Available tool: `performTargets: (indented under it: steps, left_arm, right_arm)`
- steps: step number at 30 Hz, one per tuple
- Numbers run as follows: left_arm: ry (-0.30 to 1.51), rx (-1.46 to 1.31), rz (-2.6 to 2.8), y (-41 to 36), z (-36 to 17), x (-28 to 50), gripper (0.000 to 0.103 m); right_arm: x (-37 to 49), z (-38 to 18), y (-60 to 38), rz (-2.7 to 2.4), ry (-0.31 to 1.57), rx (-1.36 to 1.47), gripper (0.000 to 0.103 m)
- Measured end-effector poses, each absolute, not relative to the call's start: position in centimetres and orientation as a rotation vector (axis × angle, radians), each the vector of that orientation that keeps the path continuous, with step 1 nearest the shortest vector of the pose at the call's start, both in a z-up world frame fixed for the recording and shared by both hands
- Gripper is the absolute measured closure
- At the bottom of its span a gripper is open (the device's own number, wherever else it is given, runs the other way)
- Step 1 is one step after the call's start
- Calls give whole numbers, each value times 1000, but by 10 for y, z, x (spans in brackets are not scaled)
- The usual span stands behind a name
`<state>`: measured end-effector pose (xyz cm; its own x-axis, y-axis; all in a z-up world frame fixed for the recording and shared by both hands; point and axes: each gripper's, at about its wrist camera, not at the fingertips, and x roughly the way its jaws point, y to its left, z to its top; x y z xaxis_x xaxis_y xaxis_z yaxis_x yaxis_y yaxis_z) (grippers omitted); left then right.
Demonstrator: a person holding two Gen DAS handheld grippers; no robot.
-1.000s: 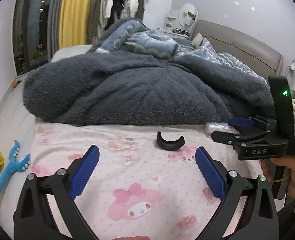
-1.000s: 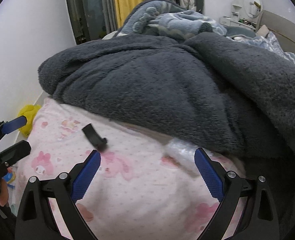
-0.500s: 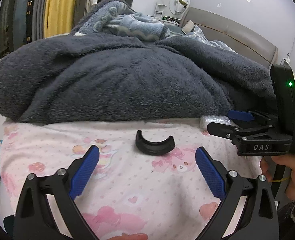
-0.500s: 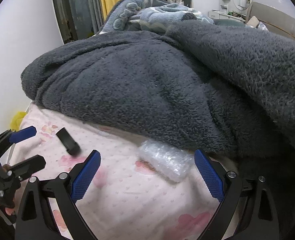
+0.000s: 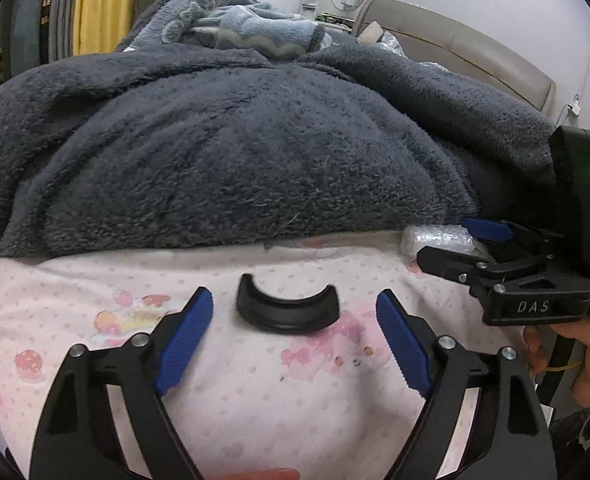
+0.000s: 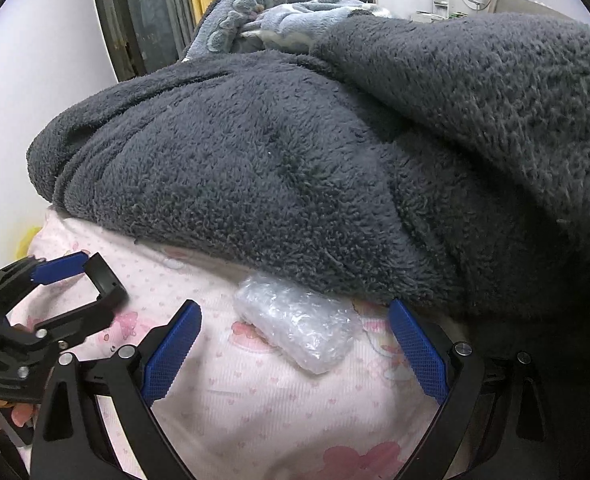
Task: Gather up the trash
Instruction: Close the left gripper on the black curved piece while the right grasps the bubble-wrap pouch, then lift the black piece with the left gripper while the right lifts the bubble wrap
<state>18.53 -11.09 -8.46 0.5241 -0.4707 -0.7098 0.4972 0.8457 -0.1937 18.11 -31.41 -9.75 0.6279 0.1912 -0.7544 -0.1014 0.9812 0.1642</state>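
Blanket: I saw a heavy dark grey fleece blanket (image 5: 231,160) heaped over most of the bed, its lower edge drooping onto the sheet; from the right wrist it filled the upper frame too (image 6: 295,168).
Sheet: I had a pale pink sheet with cartoon prints (image 5: 255,392) spread bare in front of the blanket, and both pieces of trash lay on it.
Blue throw: I noted a lighter blue fleece throw (image 5: 255,32) bunched on top of the grey heap, toward the far side.
Right gripper: I held my right gripper (image 6: 295,344) with its blue pads wide apart and nothing pressed between them; in the left wrist view it stood at the right edge (image 5: 451,244), gripped by a hand (image 5: 583,360).
Left gripper: I had my left gripper (image 5: 295,320) closing, pads still clear of the piece lying between them; the right wrist view showed it at the left edge (image 6: 91,280).
Plastic wad: I found the crumpled clear plastic wad (image 6: 299,328) lying between my right pads, touching neither, tucked just under the blanket's hem.
Black clip: I found the curved black plastic piece (image 5: 287,308) flat on the sheet, open side toward the blanket, near its edge and well apart from the wad.
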Motion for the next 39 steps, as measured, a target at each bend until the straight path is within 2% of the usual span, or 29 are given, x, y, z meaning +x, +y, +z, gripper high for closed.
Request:
performTargets:
  steps: [2,4,7,12,20,23,39]
  left_arm:
    - [847,45,-575,-115,-86,188,26]
    - [866,56,-564,-119,-90,192,40]
    - [883,56,-554,-120,-93,195,51]
    - [880,36,-554,-113,-93,194,53]
    - [820,14,-548,-102,-71,183,53]
    - [812,18,-535,-101,-64,178,53]
    - [759,-4,-434,-75,-28,160,53]
  right_arm:
    - [180,-98,-313,167,876,105,7]
    - [183,-100,-311,160,876,100,7]
    - [185,-102,-310,154,876,100,7]
    - [186,-106,-306,142,879,87,10]
    - [189,-110,-311,116,887,96,35]
    - [188,-108,-310,119,887,93,41]
    - [164,-57,-288,209,830,77,42]
